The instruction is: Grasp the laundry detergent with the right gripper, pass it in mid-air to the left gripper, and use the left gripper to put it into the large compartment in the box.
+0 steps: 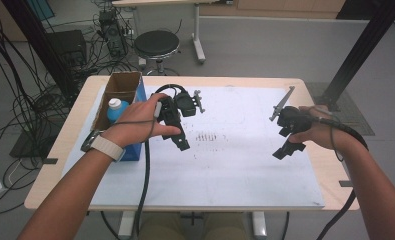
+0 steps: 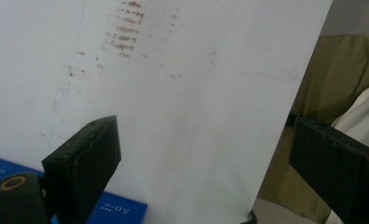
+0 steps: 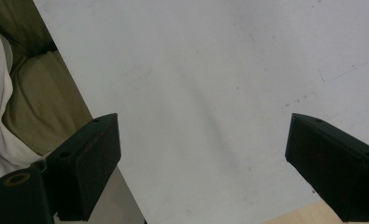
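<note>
Left gripper [image 1: 181, 141]: held above the white sheet [image 1: 225, 170] in the high view, just right of the box [image 1: 120, 87]. Its jaws point down and toward the person. In the left gripper view [image 2: 205, 154] the 2 jaws stand wide apart with bare sheet between them; nothing is gripped.

Right gripper [image 1: 288, 148]: held above the right part of the sheet, well apart from the left gripper. In the right gripper view [image 3: 203, 158] its 2 jaws are spread wide over blank sheet; nothing lies between them.

Box: open-topped cardboard with a blue side, standing at the left edge of the sheet, touching or just beside the left hand [image 1: 140, 120]. A strip of its blue side shows at the bottom left of the left gripper view [image 2: 112, 210].

Bottle [image 1: 116, 109]: blue with a white cap, upright inside the box, just left of the left hand. Neither gripper touches it.

Sheet: covers most of the table [image 1: 70, 145]. A patch of short dark marks [image 1: 209, 136] lies on it between the 2 grippers, nearer the left one; the same marks show at the top of the left gripper view [image 2: 124, 32].

Right hand [image 1: 325, 131]: grips its tool from the right, with the cable trailing back along the forearm.
</note>
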### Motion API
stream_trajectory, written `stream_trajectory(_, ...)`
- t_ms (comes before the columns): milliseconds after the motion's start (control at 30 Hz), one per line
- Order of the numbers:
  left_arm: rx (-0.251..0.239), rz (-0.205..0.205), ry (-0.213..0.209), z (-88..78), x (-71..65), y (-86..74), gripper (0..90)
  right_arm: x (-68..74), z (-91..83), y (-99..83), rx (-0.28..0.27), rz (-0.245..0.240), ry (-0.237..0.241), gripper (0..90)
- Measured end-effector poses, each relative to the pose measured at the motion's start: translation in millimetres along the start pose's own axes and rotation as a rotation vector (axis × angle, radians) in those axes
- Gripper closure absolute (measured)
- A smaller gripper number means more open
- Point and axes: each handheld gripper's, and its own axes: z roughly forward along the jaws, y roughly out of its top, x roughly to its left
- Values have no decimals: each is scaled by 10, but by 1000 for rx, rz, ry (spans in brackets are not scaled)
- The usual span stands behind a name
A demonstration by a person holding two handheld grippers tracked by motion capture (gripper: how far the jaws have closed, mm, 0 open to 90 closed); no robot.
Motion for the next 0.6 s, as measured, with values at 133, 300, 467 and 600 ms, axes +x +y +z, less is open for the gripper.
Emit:
stream_trajectory(133, -4, -3, 3, -4, 4, -15, 97, 10, 8, 13, -2, 1, 2, 104)
stream_trajectory(300, -10, -8, 5, 3, 10, -27, 97, 15, 10, 7, -3, 5, 2, 104)
stream_trajectory(467, -10, -11, 3, 15, 12, -26, 97, 11, 18, -20, -3, 8, 1, 102)
stream_trajectory(600, -8, -13, 6, 16, 7, -21, 96, 17, 21, -30, -6, 10, 3, 102)
